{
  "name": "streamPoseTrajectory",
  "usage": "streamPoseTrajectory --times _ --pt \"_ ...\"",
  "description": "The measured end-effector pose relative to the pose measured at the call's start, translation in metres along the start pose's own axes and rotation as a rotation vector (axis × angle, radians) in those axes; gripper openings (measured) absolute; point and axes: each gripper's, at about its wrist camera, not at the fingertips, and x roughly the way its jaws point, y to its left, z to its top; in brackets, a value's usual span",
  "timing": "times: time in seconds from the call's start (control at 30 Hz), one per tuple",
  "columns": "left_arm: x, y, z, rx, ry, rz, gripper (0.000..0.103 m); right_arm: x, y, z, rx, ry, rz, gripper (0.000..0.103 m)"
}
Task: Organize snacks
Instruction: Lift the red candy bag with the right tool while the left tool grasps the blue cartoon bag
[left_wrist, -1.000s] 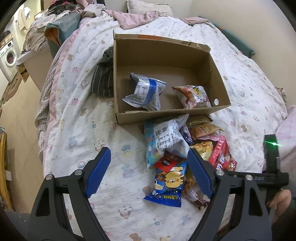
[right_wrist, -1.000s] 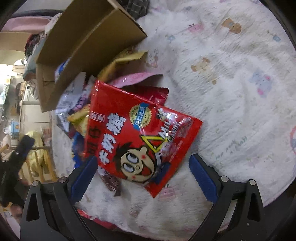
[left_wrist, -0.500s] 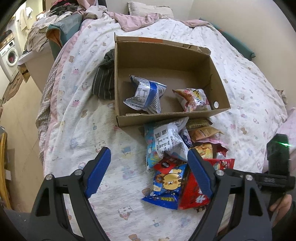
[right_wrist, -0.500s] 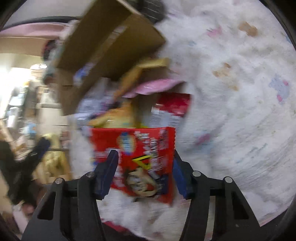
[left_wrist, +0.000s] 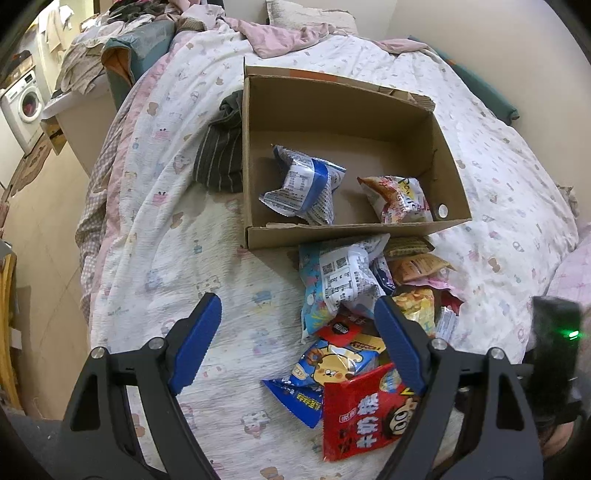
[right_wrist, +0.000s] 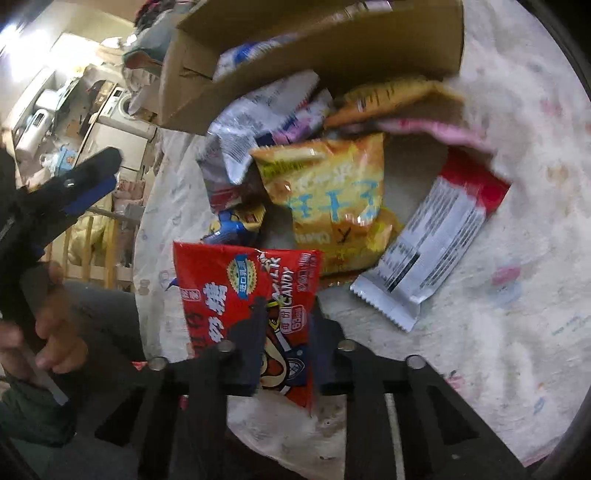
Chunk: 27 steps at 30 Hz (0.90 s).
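Note:
My right gripper is shut on a red milk candy bag, lifted off the snack pile and turned on edge; the same red bag shows low in the left wrist view. My left gripper hangs open above the bedspread with nothing between its blue pads. An open cardboard box on the bed holds a blue-and-white packet and an orange-white packet. Several loose snacks lie in front of it: a yellow bag, a red-and-white wrapper and a blue cartoon bag.
A dark striped cloth lies left of the box. The patterned bedspread drops off at its left edge toward the floor. A washing machine stands far left. A person's hand grips the left tool's handle.
The right gripper has closed on the red candy bag and lifted it, rolling it on edge. The yellow bag and red-and-white wrapper beneath are now uncovered. The left gripper stayed put.

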Motion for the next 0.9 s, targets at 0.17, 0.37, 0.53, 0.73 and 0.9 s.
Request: streamPoseTrajectory --times 0.17,0.37,0.53,0.73,0.9 --pt "0.0 -0.002 0.001 -0.003 0.001 -0.007 0.082 -0.045 0.009 0.004 -0.025 -0.096 -0.034 0.008" --pt "0.0 -0.003 0.001 -0.002 0.001 -0.007 0.082 -0.112 0.004 0.019 -0.09 -0.178 -0.339 0.007" --pt "-0.001 -0.002 0.001 -0.005 0.001 -0.009 0.082 -0.113 0.015 0.02 -0.113 -0.148 -0.383 0.007" --pt "0.001 0.001 0.0 -0.003 0.01 -0.004 0.082 -0.07 0.011 0.014 -0.053 -0.075 -0.274 0.026" --pt "0.005 0.001 -0.002 0.002 0.03 0.003 0.082 -0.052 0.011 0.014 -0.073 -0.045 -0.329 0.027"
